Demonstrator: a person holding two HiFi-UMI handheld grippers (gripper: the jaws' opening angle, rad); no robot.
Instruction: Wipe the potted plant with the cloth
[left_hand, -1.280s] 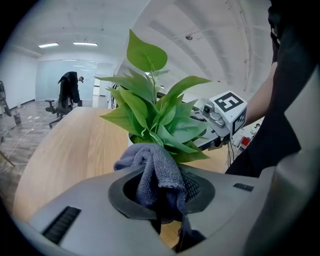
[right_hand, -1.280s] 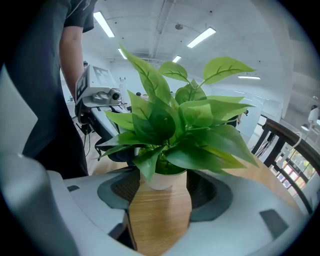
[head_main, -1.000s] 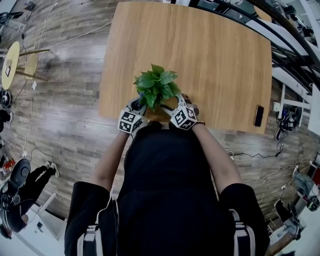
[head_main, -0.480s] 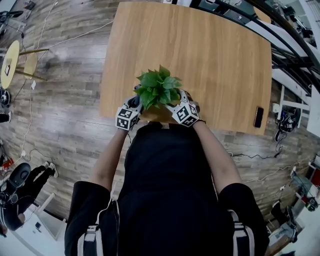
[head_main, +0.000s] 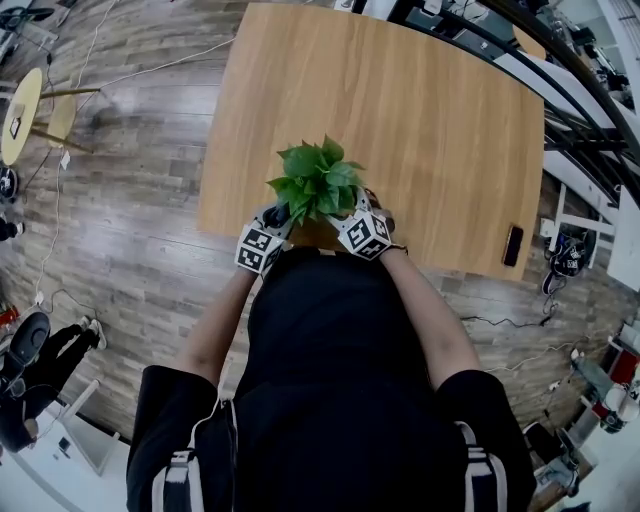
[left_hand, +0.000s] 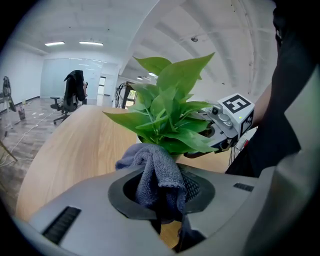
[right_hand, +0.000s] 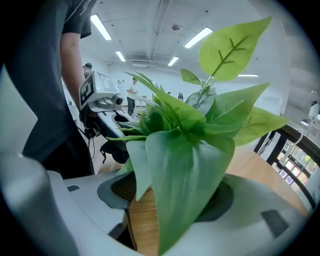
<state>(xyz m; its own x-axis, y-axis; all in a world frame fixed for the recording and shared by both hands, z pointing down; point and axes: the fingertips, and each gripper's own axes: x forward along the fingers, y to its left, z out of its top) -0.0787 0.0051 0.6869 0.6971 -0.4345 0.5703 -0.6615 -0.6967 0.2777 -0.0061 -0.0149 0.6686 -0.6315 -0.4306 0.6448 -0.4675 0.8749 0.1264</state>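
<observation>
A potted plant (head_main: 317, 180) with broad green leaves hangs over the near edge of the wooden table (head_main: 400, 110), between both grippers. My right gripper (right_hand: 165, 210) is shut on its light wooden pot (right_hand: 142, 227), with leaves (right_hand: 192, 150) filling that view. My left gripper (left_hand: 162, 192) is shut on a grey-blue cloth (left_hand: 152, 175), which bunches up out of the jaws just below the plant's leaves (left_hand: 167, 120). In the head view the left gripper (head_main: 262, 240) sits at the plant's left and the right gripper (head_main: 365, 232) at its right.
A dark phone (head_main: 513, 245) lies near the table's right front corner. Wood floor surrounds the table, with cables (head_main: 140, 75) on it at the left. Dark frames and gear (head_main: 580, 120) stand along the right. An office chair (left_hand: 70, 95) stands far back.
The plant and both grippers have shifted slightly over the table's near edge; the left gripper has moved in a little closer to the plant.
</observation>
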